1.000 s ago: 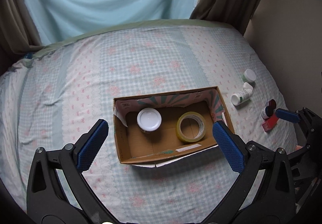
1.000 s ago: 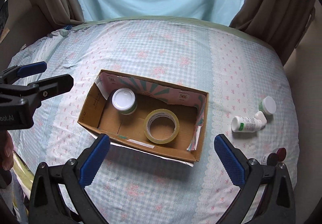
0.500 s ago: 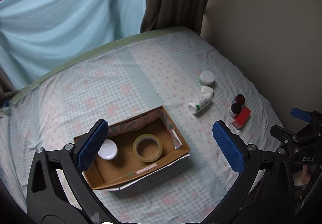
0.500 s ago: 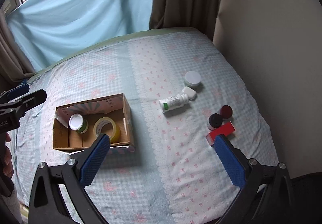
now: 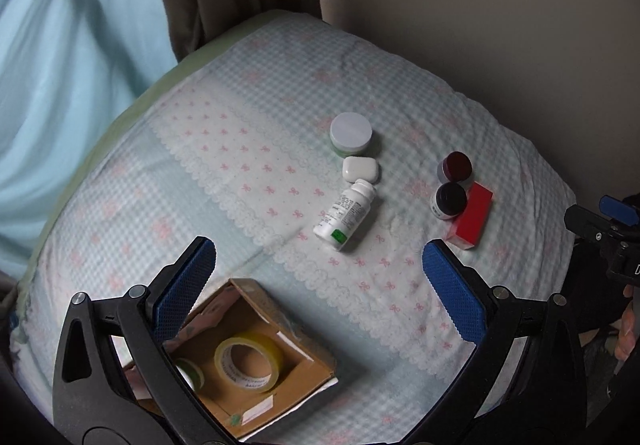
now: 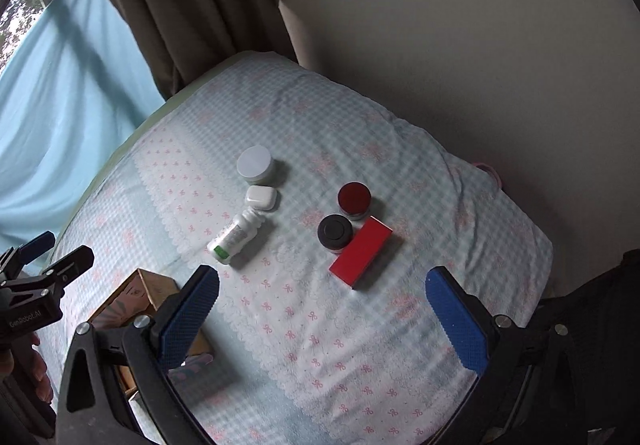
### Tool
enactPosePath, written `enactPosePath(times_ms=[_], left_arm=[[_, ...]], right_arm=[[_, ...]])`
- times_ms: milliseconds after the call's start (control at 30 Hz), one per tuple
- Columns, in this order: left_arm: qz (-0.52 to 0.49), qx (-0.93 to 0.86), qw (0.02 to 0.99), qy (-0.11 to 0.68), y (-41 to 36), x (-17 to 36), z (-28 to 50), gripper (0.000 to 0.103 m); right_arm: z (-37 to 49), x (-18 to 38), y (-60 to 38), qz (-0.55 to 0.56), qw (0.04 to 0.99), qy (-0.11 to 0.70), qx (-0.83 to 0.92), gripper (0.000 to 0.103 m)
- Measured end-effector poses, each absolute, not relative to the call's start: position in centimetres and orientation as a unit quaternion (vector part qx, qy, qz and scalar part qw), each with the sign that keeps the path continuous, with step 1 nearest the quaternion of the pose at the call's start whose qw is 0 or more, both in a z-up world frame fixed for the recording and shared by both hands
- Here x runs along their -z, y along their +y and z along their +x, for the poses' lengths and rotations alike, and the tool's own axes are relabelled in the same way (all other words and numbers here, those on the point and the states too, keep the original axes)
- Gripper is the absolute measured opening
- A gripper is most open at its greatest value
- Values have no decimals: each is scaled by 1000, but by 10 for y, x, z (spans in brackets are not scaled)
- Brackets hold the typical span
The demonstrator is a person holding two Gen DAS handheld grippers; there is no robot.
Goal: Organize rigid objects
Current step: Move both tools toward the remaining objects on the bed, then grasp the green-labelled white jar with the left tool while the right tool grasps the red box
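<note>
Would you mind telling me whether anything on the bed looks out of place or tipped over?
The white bottle lies on its side, cap toward the small white case; the jars near it stand upright. The box has a torn, loose flap at its near edge. Nothing is spilled.

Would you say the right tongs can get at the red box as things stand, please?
Probably yes: the right tongs are open and empty, and the red box lies flat ahead of them. Only the black-lidded jar touches its far side.
</note>
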State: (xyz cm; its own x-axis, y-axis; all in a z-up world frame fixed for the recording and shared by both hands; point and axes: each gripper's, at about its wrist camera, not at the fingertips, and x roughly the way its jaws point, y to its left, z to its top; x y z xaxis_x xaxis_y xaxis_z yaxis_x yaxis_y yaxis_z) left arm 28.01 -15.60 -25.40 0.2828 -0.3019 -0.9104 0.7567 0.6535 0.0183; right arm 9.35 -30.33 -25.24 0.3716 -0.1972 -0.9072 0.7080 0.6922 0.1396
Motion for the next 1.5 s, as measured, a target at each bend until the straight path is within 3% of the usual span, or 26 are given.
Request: enactPosePath(times_ms=[200,400,633,767,833,900,1000,1100,1500], left_arm=[[277,377,704,535,-214,334,306,102],[330,381,653,566,-250,409,315,94],[366,370,618,590,-262,470,321,82],[365,366,611,600,-263,487,324,78],[367,366,606,604,-266,494,323,69],[372,364,604,604,-268,500,322,68],[372,362,602,607,-272,507,322,66],[378,356,601,607,-275,511,323,58],[352,350,601,626,-285,511,335,56]], right_arm=[[114,321,-340,314,732,520,308,103],[137,396,-356,345,673,572,317,103],[146,456,-370,378,625,598,330,86],[148,476,-377,384,605,609,341,79],[149,484,-379,391,594,614,343,68],[148,491,-381,395,583,620,345,59],[146,496,-384,413,571,617,351,55],[149,497,-386,419,566,618,351,47],[149,507,-403,449,564,600,346,43]])
